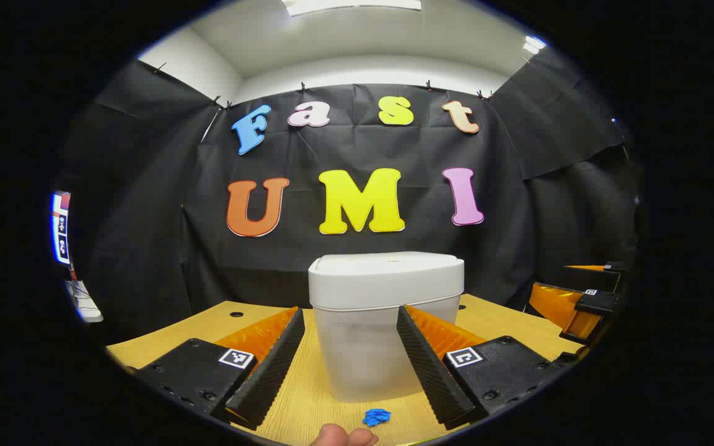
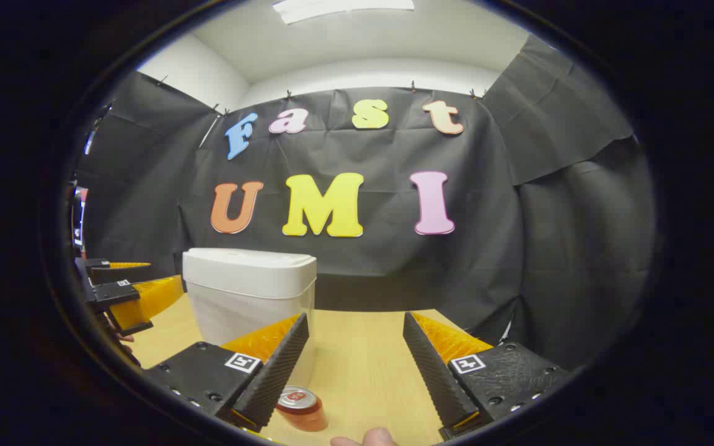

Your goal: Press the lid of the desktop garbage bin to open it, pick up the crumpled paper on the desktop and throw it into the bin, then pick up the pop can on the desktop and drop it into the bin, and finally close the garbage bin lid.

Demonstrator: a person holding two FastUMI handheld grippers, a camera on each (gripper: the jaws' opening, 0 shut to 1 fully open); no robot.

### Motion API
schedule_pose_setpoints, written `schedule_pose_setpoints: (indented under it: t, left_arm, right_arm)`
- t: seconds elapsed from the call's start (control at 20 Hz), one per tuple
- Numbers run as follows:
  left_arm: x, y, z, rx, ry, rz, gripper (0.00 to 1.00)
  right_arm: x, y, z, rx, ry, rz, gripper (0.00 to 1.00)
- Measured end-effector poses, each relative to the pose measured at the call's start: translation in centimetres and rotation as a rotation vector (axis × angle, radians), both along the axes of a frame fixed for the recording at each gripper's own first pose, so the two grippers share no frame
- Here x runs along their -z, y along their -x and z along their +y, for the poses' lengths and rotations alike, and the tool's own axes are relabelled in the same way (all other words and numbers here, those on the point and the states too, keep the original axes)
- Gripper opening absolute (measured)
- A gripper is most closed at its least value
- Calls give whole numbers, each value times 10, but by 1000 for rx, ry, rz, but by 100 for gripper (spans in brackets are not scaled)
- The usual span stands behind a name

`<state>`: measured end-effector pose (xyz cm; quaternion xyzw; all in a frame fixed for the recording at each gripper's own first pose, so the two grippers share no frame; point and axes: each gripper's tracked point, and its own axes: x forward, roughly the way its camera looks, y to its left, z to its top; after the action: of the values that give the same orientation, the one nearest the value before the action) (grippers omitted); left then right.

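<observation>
— Where do we stand with the left claw (image 1: 349, 362)?

— In the left gripper view we see it spread wide, holding nothing, its two fingers (image 1: 270, 365) level and aimed straight at the garbage bin (image 1: 387, 322). The bin sits on the desk (image 1: 307, 396) framed between the fingers, a little beyond their tips. A fingertip of the holding hand (image 1: 343, 437) peeks in at the bottom edge.

— And the bin itself?

— We see it upright, long axis vertical, its lid (image 1: 387, 275) down and flat on top. Just before it, close to the claw, lies the crumpled paper (image 1: 377, 417), a small blue wad on the desk, apart from the bin's foot.

— The right claw (image 2: 356, 365)?

— In the right gripper view it too is wide apart and empty, fingers (image 2: 276, 371) level and pointing over bare desk (image 2: 363, 365) to the right of the bin (image 2: 250, 297). The pop can (image 2: 300, 407) stands upright near the tip of its left finger, top facing up, partly hidden by that finger. We cannot tell whether it touches the bin.

— Do we see one claw from the other?

— Yes. From the left view the right claw (image 1: 586, 297) hovers at the far right edge; from the right view the left claw (image 2: 123, 288) shows at the far left, beside the bin.
</observation>
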<state>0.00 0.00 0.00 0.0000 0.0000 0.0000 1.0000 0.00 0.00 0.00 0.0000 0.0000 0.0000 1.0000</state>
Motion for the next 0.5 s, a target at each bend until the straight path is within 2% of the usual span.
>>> schedule_pose_setpoints:
  t: [0.5]
  left_arm:
    - [3,2,1,-5,2,5,96]
  right_arm:
    - [-2,1,-6,15,-8,-12,95]
